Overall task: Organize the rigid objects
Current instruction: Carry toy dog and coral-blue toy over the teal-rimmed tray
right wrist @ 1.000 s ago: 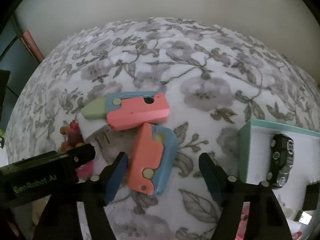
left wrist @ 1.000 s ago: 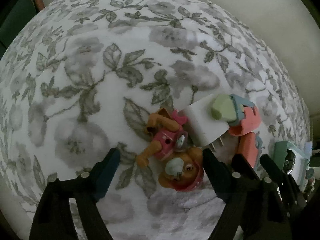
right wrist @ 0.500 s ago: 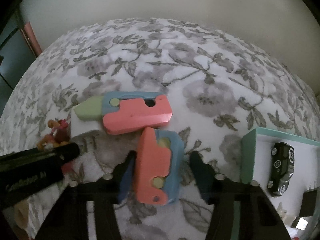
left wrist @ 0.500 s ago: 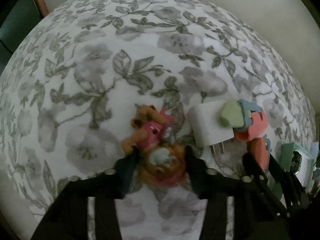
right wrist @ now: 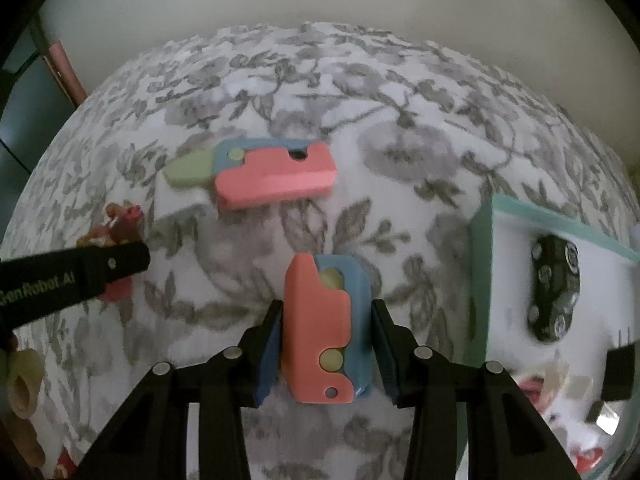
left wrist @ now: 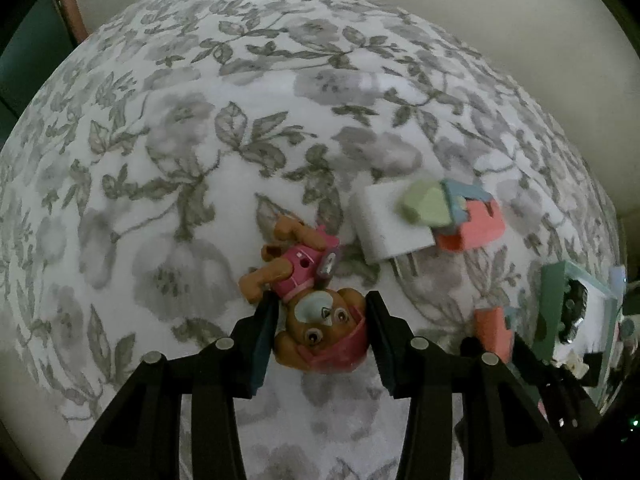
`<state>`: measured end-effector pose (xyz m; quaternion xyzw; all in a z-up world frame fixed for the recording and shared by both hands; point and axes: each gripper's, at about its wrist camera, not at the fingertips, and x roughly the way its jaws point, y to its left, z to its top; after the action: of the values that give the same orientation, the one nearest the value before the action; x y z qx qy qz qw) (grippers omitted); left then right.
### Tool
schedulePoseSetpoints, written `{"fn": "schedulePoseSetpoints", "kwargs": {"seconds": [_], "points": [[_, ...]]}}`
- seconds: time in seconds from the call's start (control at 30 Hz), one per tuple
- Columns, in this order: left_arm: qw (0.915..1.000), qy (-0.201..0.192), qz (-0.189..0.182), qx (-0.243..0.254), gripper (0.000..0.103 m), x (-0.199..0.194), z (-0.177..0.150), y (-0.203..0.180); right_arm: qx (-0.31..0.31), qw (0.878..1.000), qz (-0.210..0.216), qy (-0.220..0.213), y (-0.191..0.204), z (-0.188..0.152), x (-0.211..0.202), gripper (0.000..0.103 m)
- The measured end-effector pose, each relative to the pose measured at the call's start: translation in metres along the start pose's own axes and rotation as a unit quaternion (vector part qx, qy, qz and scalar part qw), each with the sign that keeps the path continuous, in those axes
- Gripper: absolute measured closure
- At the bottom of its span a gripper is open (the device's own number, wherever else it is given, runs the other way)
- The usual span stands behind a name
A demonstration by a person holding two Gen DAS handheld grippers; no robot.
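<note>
On the floral cloth (left wrist: 168, 168), both fingers have closed: left on the puppy figure (left wrist: 320, 328), right on the folded toy knife (right wrist: 326, 328).

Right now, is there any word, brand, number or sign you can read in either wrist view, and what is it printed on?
"GenRobot.AI": pale lettering along the black arm of the left gripper, seen in the right wrist view; its first letters are partly cut off.
White wall charger block: no print I can make out.
Black toy car: no readable marking.
</note>
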<state>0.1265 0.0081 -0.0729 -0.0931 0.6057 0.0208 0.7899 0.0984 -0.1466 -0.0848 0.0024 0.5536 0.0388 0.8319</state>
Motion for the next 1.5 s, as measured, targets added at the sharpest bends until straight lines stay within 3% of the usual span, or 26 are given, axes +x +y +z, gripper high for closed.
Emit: {"fn": "schedulePoseSetpoints", "kwargs": {"seconds": [0.13, 0.4, 0.83, 1.5], "points": [[0.9998, -0.012, -0.004, 0.012, 0.057, -0.014, -0.007, -0.004, 0.015, 1.000, 0.013, 0.006, -0.004, -0.008, -0.010, 0.059], [0.9979, -0.053, -0.020, 0.033, 0.057, -0.047, -0.014, -0.021, 0.026, 0.999, 0.019, -0.029, -0.015, -0.016, -0.056, 0.058], [0.9880, -0.129, -0.048, 0.071, 0.057, -0.105, -0.021, -0.058, 0.034, 0.997, 0.010, -0.075, -0.036, -0.026, -0.113, 0.059], [0.9793, -0.117, -0.062, 0.153, 0.057, -0.105, -0.053, -0.136, 0.143, 0.987, -0.026, -0.071, -0.134, -0.039, -0.119, 0.058]]}}
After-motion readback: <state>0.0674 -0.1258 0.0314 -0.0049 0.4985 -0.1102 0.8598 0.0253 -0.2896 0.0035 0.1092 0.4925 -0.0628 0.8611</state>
